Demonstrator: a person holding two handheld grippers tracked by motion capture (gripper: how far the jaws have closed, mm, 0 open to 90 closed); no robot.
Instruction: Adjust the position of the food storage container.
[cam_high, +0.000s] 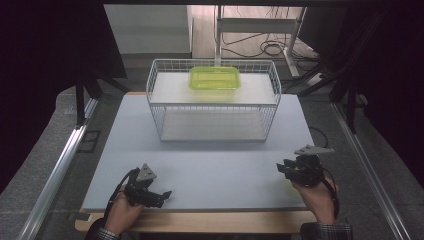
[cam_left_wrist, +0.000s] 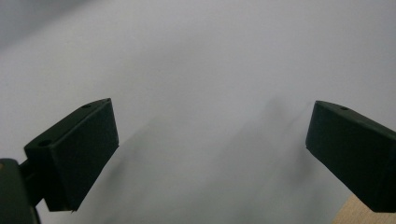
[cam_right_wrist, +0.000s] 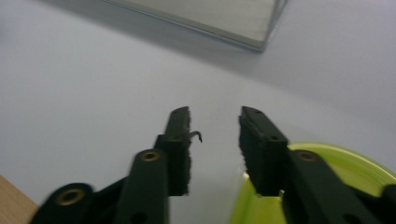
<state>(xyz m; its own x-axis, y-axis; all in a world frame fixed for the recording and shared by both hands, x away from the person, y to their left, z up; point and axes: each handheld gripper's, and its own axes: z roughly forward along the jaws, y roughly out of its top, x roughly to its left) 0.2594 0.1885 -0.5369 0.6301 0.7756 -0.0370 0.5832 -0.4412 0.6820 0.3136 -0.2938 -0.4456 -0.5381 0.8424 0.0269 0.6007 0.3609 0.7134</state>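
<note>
One grey table (cam_high: 200, 175) carries one white wire basket (cam_high: 212, 100). On the board across the top of that basket sits one lime-green plastic container (cam_high: 214, 78) with a lid. One more lime-green item, a round rim of a dish (cam_right_wrist: 345, 168), lies just beside the right gripper (cam_right_wrist: 215, 123) in the right gripper view. There are two black hand-held grippers, the left gripper (cam_high: 162, 194) and the right one, each with two jaws, held by two hands.

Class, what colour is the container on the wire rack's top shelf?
Translucent yellow-green container, seen best in the high view.
</note>
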